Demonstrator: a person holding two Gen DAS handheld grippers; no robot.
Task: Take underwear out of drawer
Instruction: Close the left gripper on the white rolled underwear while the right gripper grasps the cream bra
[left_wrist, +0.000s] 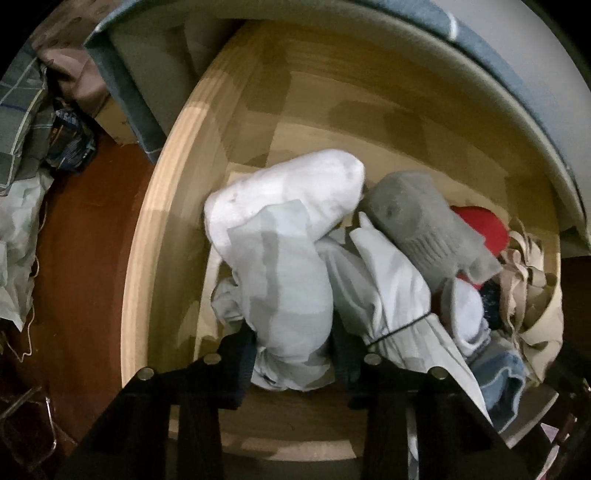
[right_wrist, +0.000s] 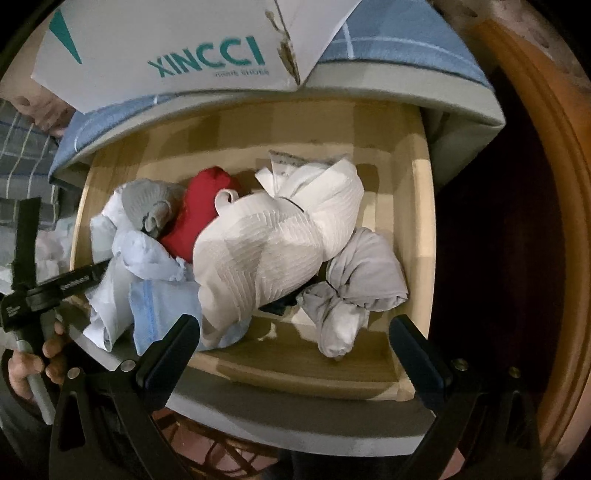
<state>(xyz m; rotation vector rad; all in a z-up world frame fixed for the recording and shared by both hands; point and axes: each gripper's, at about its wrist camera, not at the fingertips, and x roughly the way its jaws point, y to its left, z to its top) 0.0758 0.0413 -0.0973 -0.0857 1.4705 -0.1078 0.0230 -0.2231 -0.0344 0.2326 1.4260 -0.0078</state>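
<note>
Lying open below both cameras: a pale wooden drawer (right_wrist: 417, 177), its floor bare at the back, a heap of clothes filling the front half. Overhanging the drawer's far edge: a blue-checked mattress (right_wrist: 399, 48), bearing a white shoe box (right_wrist: 166, 40) printed in teal letters. Showing dark red-brown outside the drawer in the left wrist view: the floor (left_wrist: 85, 221), strewn at the far left with crumpled cloth (left_wrist: 18, 236). Sprawling across the middle of the heap in the right wrist view: a ribbed white garment (right_wrist: 280, 240), the largest piece there. Resting just to its right, against the drawer's right wall: a knotted grey garment (right_wrist: 365, 273). Peeking out behind the white piece: a red item (right_wrist: 199, 218), touching a grey sock (right_wrist: 147, 203) on its left. Lying at the heap's left end: pale blue underwear (left_wrist: 288, 280), a rolled bundle inside the drawer, beside a white sock (left_wrist: 295, 192). Pinching that bundle's near end from both sides: the left gripper (left_wrist: 295, 354), pointing straight down, pads pressing into the fabric. Hanging over the drawer's front rail: the right gripper (right_wrist: 295, 343), fingers spread wide, nothing between them. Gripping a handle at the lower left of the right wrist view: a hand (right_wrist: 33, 362).
</note>
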